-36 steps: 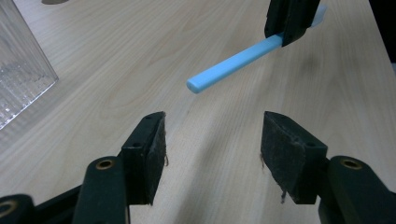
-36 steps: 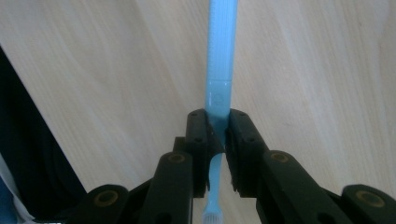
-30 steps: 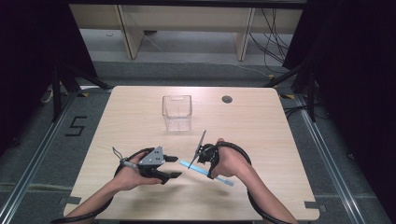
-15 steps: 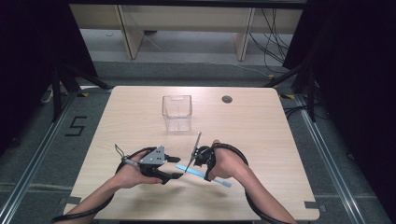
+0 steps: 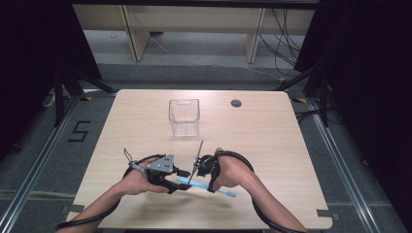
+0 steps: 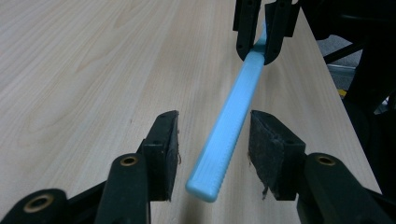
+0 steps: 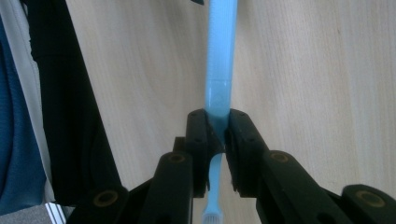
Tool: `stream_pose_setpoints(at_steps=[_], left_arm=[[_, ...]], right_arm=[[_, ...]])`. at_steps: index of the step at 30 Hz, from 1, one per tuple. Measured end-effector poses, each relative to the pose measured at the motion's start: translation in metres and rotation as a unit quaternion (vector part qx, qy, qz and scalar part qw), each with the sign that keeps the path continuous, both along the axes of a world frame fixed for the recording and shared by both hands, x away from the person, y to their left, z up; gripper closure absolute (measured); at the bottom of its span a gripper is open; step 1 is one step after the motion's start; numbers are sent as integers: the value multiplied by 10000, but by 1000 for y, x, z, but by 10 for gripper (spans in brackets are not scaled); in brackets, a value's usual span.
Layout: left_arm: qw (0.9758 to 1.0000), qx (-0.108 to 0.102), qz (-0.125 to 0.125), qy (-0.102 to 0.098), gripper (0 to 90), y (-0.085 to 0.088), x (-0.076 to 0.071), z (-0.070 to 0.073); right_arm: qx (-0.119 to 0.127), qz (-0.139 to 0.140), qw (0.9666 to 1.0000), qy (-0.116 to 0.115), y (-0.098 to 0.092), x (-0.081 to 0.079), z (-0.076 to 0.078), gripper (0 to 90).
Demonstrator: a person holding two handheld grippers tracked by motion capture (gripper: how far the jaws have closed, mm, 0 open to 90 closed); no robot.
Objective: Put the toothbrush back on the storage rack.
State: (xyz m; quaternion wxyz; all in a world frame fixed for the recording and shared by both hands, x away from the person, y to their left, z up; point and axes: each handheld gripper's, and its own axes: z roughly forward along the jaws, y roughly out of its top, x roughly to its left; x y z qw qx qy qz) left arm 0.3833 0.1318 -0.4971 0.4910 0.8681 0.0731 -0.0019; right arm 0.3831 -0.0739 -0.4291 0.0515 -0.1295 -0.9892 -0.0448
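A light blue toothbrush (image 5: 190, 183) hangs just above the table (image 5: 272, 141) near its front edge. My right gripper (image 5: 205, 184) is shut on its neck (image 7: 220, 56), with the bristle head (image 7: 212, 217) behind the jaws. The handle (image 6: 229, 123) reaches over to my left gripper (image 5: 178, 179), and its end lies between the two pads (image 6: 273, 149). Those jaws have just been closing, and a gap still shows on each side of the handle. In the left gripper view, my right gripper (image 6: 260, 44) clamps the brush farther off.
A clear, empty plastic box (image 5: 184, 116) stands upright at the middle of the table, beyond both hands. A round cable hole (image 5: 236, 103) sits near the far edge. Cables trail from both grippers. Dark floor surrounds the table.
The right hand has shifted slightly left with the toothbrush, bringing the handle end between the left jaws. The left jaws stand narrower than before. The left hand has stayed put.
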Motion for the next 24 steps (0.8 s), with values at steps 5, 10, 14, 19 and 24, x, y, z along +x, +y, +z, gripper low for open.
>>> stream_pose_setpoints(at_steps=[5,10,14,19,24], left_arm=[[9999,-4,-131,51,561,-2,-2,0],[9996,31,-203,190,646,-2,-3,0],[9990,75,-365,241,677,-3,-4,0],[9983,70,-513,261,729,-1,-6,-1],[9974,22,-721,56,776,1,-7,2]], right_arm=[[38,120,9999,0,2,1,1,799],[61,143,9998,77,6,-1,1,799],[77,263,9996,107,7,-1,1,798],[122,419,9990,89,6,-1,1,794],[277,653,9975,-14,5,4,1,780]])
